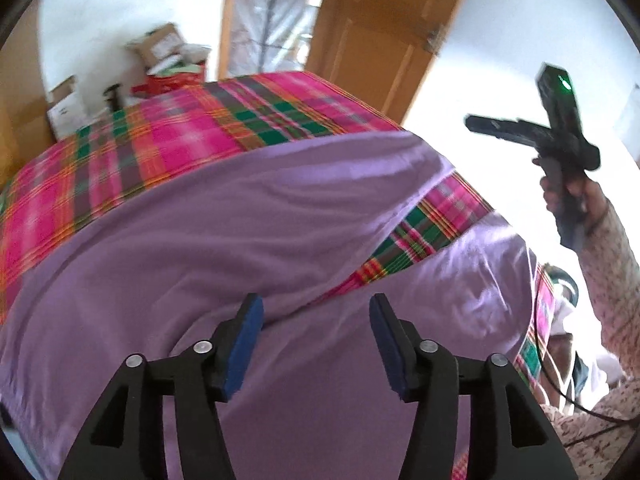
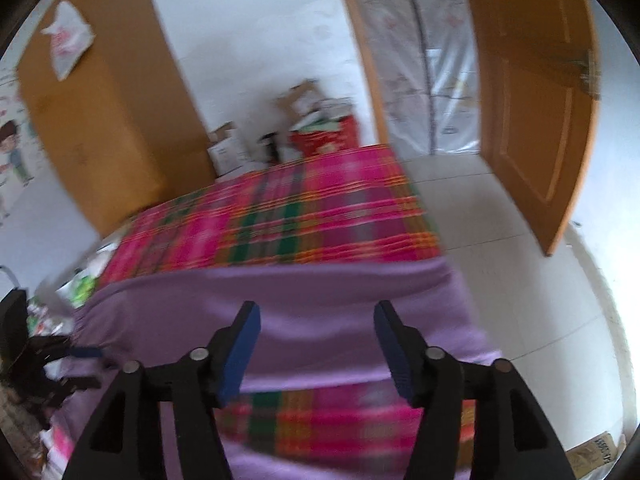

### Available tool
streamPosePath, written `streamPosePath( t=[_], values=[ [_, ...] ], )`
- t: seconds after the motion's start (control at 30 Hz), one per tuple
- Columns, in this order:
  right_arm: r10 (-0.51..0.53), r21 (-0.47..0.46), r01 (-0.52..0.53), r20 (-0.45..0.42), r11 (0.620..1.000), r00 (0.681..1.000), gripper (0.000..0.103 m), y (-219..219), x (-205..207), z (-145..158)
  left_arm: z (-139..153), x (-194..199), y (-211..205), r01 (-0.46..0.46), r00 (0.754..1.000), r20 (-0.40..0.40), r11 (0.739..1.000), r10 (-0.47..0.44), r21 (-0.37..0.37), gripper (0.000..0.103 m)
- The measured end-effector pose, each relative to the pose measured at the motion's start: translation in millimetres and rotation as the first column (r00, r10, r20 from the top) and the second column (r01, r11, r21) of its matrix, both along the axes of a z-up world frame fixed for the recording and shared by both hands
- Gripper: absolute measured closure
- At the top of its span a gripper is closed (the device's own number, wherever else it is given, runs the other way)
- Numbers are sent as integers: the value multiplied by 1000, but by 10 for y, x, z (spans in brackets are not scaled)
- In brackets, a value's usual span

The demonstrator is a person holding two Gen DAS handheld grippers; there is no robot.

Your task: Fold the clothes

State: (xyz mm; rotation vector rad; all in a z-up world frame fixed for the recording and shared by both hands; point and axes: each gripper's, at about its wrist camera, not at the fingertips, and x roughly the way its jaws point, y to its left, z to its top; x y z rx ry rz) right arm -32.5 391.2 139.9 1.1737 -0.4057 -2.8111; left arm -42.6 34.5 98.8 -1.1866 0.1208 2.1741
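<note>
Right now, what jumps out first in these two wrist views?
The purple garment spread across the near part of the bed, lying on the loud pink-and-green plaid bedspread that runs to the far end. Both tools hover open above it, holding nothing: the left tool and the right tool. Behind the bed, an orange wooden door stands open on the right.

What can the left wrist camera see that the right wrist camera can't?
Only the left wrist view shows the person's right hand lifted up, gripping its tool. Only the right wrist view shows the tall wooden wardrobe with a white plastic bag on it. Both show the purple garment spread on the pink plaid bed cover, the open wooden door, and open grippers: left gripper, right gripper.
</note>
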Motion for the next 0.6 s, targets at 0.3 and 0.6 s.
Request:
streamPosePath(
  t=[0.3, 0.6],
  values=[
    [197, 4, -198, 54, 980, 979, 35, -1021, 286, -188, -142, 413, -1015, -311, 950, -12, 950, 311, 24, 41],
    [379, 85, -397, 170, 914, 910, 35, -2168, 380, -713, -491, 683, -1645, -521, 854, -20, 853, 521, -19, 40]
  ],
)
